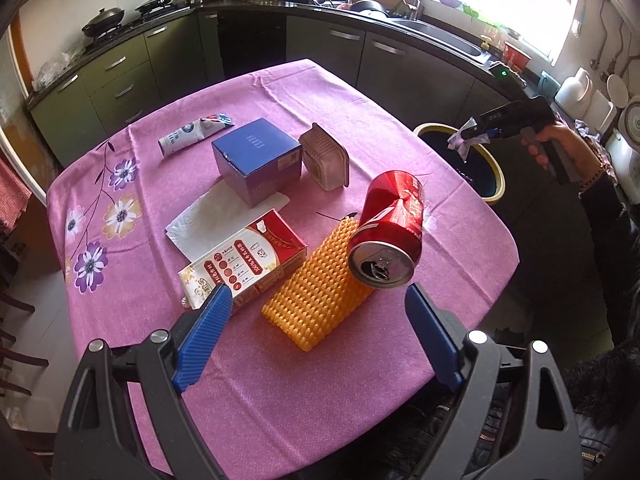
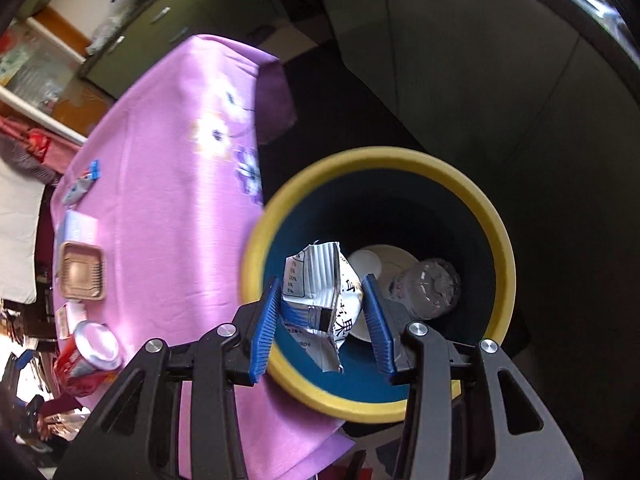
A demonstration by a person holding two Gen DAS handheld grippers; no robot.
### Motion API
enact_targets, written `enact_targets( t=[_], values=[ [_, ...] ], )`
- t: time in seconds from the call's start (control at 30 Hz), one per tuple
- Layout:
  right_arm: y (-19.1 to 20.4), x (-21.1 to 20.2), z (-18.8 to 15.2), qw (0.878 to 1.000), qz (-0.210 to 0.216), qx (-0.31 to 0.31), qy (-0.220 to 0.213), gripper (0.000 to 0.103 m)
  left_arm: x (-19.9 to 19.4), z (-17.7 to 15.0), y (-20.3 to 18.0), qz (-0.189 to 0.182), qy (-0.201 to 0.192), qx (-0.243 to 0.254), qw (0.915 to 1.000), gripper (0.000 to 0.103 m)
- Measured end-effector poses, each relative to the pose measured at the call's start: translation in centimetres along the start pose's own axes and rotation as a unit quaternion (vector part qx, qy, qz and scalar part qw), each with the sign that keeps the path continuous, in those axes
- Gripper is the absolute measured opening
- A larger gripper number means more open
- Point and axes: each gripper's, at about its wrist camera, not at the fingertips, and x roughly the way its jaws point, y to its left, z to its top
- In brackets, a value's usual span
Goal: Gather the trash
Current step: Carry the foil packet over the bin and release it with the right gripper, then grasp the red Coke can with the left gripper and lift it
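Silver wrapper pinched in right tool, hiding bin contents.

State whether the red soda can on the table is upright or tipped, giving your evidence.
Tipped. The red soda can leans on the orange bumpy pad, its opened top facing the camera, and its side is dented.

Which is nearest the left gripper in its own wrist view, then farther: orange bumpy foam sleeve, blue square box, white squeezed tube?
From the left gripper:
1. Orange bumpy foam sleeve, just ahead between the fingers.
2. Blue square box, mid-table.
3. White squeezed tube, far left.
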Motion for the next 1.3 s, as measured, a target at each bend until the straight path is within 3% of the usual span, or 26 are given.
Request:
enact_targets(
  t=[0.03,0.1,0.13,0.33,0.53,0.83,1.13,1.3],
  values=[
    [-0.5,0.7,0.0,1.0,-0.001,0.003,0.006,0.044,0.0,0.1,-0.1,0.001,0.001,0.003,1.0,0.083],
    [-1.1,1.9,0.1,1.0,-0.013,0.007,0.013,0.061,0.0,0.4,-0.5,0.002,0.003,0.008,1.0,0.084],
    [-1.5,2.1,0.0,1.0,-0.021,0.01,0.008,0.063,0.1,0.5,-0.5,0.002,0.003,0.011,0.9999,0.084],
    [-0.5,-0.7,-2.1,0.999,-0.001,0.002,-0.04,0.063,1.0,1.7,-1.7,-0.004,0.011,0.034,0.9994,0.085],
    [1.9,-3.8,-6.8,0.996,0.027,-0.027,-0.082,0.068,2.8,3.6,-3.6,-0.019,0.028,0.075,0.9966,0.085],
    [3.1,-3.8,-11.0,0.995,0.052,-0.032,-0.079,0.068,7.7,7.3,-7.5,-0.038,0.096,0.138,0.9851,0.085],
    [1.9,-3.8,-11.4,0.995,0.063,-0.027,-0.077,0.068,13.3,8.0,-8.8,-0.021,0.181,0.16,0.9702,0.085],
    [1.5,-3.6,-11.4,0.995,0.065,-0.026,-0.075,0.068,14.7,8.0,-8.8,-0.009,0.203,0.168,0.9645,0.073]
  ],
)
